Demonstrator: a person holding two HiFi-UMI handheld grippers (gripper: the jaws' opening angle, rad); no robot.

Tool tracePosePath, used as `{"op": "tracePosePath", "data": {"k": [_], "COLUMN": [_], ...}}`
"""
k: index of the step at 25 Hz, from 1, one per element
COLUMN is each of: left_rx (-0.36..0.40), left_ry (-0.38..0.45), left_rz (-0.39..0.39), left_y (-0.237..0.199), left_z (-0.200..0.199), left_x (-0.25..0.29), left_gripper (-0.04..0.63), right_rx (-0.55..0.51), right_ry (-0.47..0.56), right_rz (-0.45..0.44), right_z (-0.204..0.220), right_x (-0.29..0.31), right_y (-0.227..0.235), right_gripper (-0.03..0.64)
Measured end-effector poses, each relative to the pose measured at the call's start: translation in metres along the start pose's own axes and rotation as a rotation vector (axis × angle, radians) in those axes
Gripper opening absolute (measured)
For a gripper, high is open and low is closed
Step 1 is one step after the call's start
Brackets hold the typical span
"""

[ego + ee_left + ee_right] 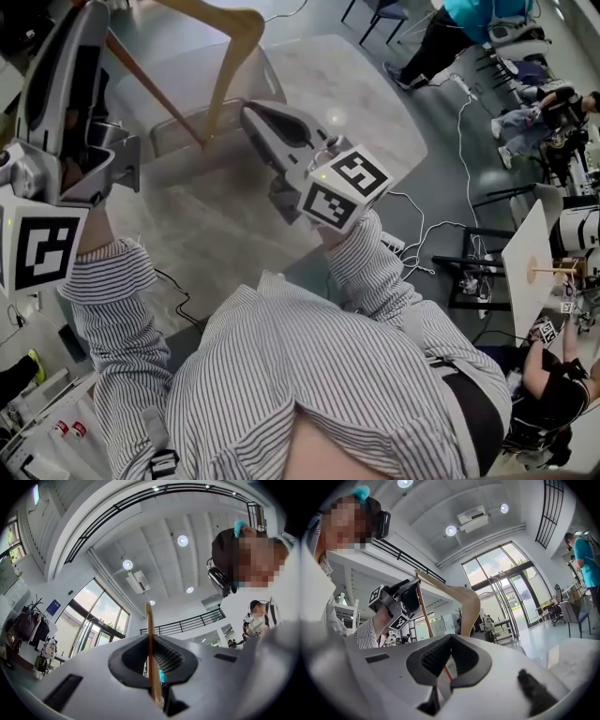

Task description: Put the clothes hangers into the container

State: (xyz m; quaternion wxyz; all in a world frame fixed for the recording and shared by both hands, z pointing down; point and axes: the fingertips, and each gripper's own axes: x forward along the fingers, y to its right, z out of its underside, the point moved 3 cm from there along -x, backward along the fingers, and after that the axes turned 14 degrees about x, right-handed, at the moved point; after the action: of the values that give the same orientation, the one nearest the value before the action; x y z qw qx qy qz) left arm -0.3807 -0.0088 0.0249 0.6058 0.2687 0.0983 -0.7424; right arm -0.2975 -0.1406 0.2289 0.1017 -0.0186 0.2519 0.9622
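Observation:
A wooden clothes hanger (225,66) hangs in the air above a clear plastic container (178,131) on the grey table (366,94). My left gripper (94,23) at the upper left is shut on the hanger; in the left gripper view the thin wood (150,630) stands pinched between the jaws of the left gripper (150,641). My right gripper (247,111) points at the hanger's lower corner from the right, a little apart from it. In the right gripper view the right gripper (451,637) has its jaws close together, and the hanger (468,602) rises behind them with its rod showing in the slit.
The table's rounded edge runs at the right, with cables and a power strip (394,244) on the floor beyond. A person in teal (459,28) stands at the back right, other people (534,112) sit by chairs, and a white desk (530,262) stands at the right.

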Motion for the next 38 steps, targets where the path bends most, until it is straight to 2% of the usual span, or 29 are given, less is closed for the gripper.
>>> {"op": "tracePosePath", "data": {"k": [6,11,18,29,38], "left_rx": [0.057,0.092,0.189,0.172,0.211], "left_ry": [0.027,0.018,-0.153,-0.418,-0.562], "left_rz": [-0.003,-0.013,-0.018,0.07,0.174], "left_y": [0.007,-0.002,-0.012,0.002,0.031], "left_z": [-0.022,-0.017,0.047,0.164,0.217], "left_x": [-0.005,-0.001,0.0,-0.013,-0.022], "left_gripper": [0.032,0.032,0.032,0.032,0.032], "right_rx": [0.001,0.002,0.011,0.054,0.097], "right_ry": [0.004,0.006,0.009,0.004,-0.006], "right_rz": [0.004,0.008,0.026,0.099,0.152], "right_z": [0.005,0.003,0.007,0.023,0.036], "right_x": [-0.012,-0.007,-0.003,-0.013,-0.023], "right_y": [-0.008,-0.007,-0.005,0.019,0.034], "right_gripper": [0.014,0.014,0.014,0.014,0.014]}}
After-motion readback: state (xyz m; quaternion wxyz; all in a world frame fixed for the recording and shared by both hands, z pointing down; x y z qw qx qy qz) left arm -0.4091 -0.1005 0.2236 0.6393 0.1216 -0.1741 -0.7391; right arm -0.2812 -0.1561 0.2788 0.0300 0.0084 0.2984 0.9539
